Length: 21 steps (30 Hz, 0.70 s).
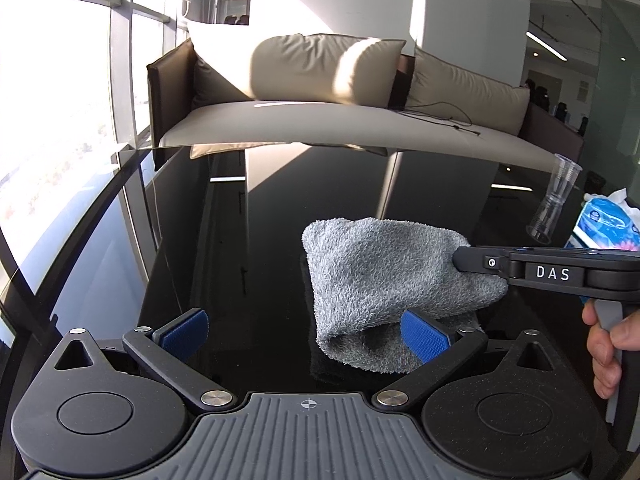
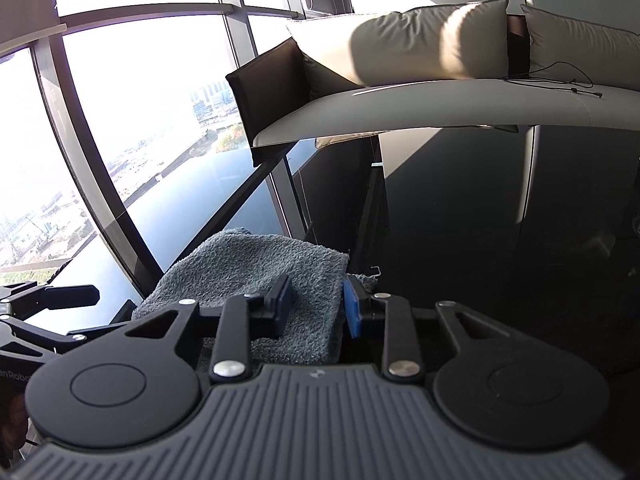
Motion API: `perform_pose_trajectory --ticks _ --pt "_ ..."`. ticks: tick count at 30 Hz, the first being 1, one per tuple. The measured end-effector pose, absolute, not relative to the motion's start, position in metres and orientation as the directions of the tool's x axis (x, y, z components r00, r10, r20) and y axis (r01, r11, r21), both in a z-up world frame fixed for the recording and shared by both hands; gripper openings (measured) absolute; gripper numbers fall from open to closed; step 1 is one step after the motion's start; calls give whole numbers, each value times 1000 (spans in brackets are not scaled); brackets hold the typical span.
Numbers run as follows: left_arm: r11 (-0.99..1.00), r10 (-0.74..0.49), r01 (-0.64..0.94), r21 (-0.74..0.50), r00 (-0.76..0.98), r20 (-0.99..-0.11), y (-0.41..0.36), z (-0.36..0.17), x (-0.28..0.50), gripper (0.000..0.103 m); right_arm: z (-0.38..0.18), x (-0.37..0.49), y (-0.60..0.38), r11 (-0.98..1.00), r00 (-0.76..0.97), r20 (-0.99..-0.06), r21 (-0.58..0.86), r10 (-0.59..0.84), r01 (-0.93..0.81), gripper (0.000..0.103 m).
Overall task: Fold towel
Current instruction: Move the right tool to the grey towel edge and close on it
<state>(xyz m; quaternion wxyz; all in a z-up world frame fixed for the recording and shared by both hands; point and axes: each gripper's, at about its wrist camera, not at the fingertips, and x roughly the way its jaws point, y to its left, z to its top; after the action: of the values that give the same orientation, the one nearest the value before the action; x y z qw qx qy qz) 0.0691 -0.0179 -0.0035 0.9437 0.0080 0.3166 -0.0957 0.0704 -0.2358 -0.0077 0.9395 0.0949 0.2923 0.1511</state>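
- Right tongs (image 2: 316,304), black with blue pads, pinch a fold of the fluffy grey towel (image 2: 256,264) and hold it lifted off the glossy black table (image 1: 280,208).
- Left tongs (image 1: 304,330) stand spread; my right pad (image 1: 424,336) touches the towel's low edge.

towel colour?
Grey terry towel, plain, no pattern. Clearest in the left wrist view, on the glossy black table.

The fluffy grey terry towel (image 1: 372,276) lies on the glossy black worktop (image 1: 260,240). Each black claw (image 2: 316,304) carries blue pads (image 1: 424,336) with a fine diamond texture. Beige cushions (image 1: 320,68) sit on a brown-framed sofa (image 1: 156,92).
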Motion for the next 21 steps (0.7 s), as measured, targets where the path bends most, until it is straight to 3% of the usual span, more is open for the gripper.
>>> perform_pose_trajectory --ticks 6,10,15,17,19,21 --pt "979 -188 200 -46 782 -594 -19 -3 75 97 3 68 -236 918 812 -447 298 375 -261 5" --pt "973 -210 227 -45 782 -587 -20 -2 75 96 22 54 -237 855 800 -331 334 500 -396 5" --pt "961 -254 268 -63 773 -582 -19 1 70 95 35 44 -238 705 673 -257 433 694 -561 5" --pt "957 -267 281 -66 771 -579 -18 1 68 92 38 42 -232 667 627 -261 452 734 -592 5" --pt "950 -281 306 -57 765 -580 -21 1 67 82 43 38 -225 627 589 -246 462 770 -627 5" --pt "946 -285 322 -42 764 -579 -24 0 65 81 46 35 -220 604 566 -239 468 789 -645 5"
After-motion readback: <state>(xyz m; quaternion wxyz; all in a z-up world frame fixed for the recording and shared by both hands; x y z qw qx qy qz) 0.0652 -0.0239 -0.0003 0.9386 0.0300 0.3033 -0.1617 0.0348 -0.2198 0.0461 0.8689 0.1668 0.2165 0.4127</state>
